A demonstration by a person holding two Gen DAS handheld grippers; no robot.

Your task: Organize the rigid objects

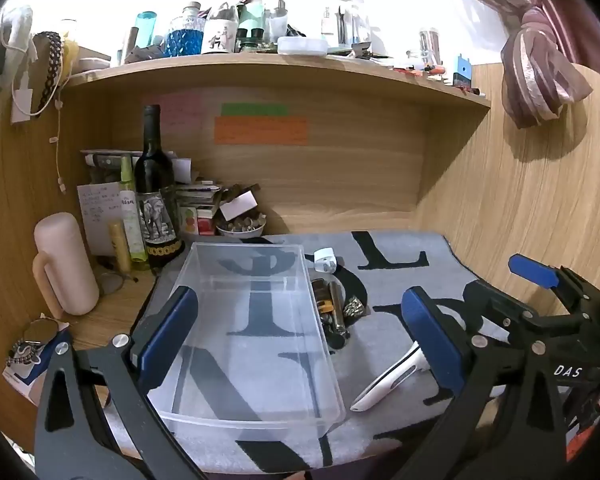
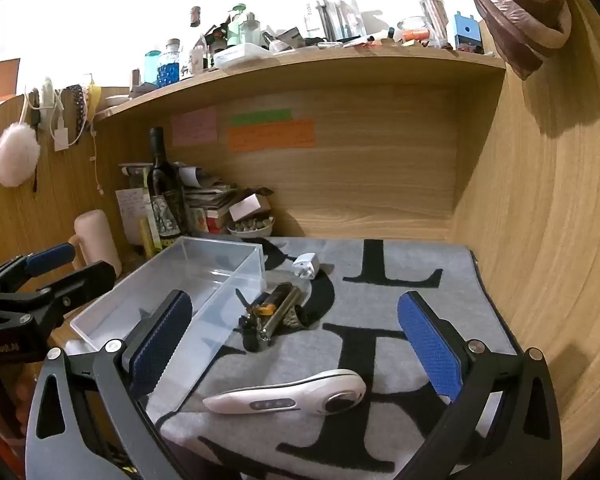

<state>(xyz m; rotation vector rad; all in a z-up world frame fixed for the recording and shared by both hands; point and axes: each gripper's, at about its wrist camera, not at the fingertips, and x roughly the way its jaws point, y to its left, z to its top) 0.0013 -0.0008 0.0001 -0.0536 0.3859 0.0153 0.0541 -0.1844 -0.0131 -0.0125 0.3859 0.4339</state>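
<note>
A clear plastic bin [image 1: 256, 416] [image 2: 100, 326] lies on a grey mat with black letters. Nothing shows inside it. Right of it sits a small pile of metal and black odds and ends [image 1: 334, 308] [image 2: 274, 310], with a white plug adapter [image 1: 325, 261] [image 2: 306, 266] behind. A white handheld device [image 1: 384, 384] [image 2: 292, 396] lies near the mat's front. My left gripper [image 1: 300, 332] hovers open over the bin's near end. My right gripper [image 2: 296, 344] stands open above the white device, nothing between its fingers.
A dark wine bottle [image 1: 154, 192], slim tubes, a pink tumbler [image 1: 66, 264], stacked boxes and a bowl [image 1: 240, 228] crowd the back left corner. A shelf [image 1: 260, 64] full of bottles runs overhead. Wooden walls [image 2: 540, 240] close the right side and back.
</note>
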